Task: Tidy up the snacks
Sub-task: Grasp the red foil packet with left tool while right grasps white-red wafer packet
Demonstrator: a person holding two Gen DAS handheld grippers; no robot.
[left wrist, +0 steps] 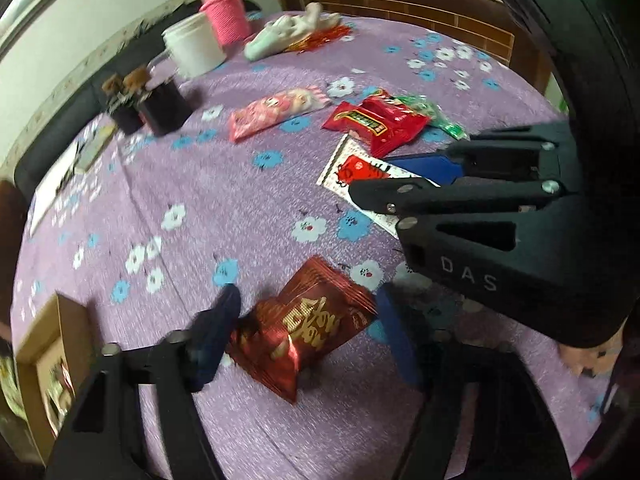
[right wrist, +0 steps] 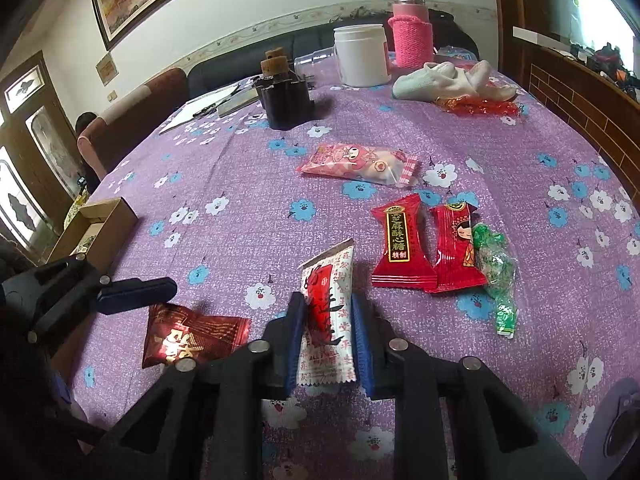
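A dark red snack packet lies on the purple flowered tablecloth. My left gripper has one blue finger at each end of it, and both pads seem to touch it. My right gripper is shut on a white-and-red packet, whose far end sticks out past the fingers. Loose on the cloth beyond lie a pink packet, two red packets and a green wrapped candy.
An open cardboard box sits at the table's left edge. At the far end stand a white jar, a pink-sleeved bottle, a dark holder with corked vials, white cloth gloves and papers.
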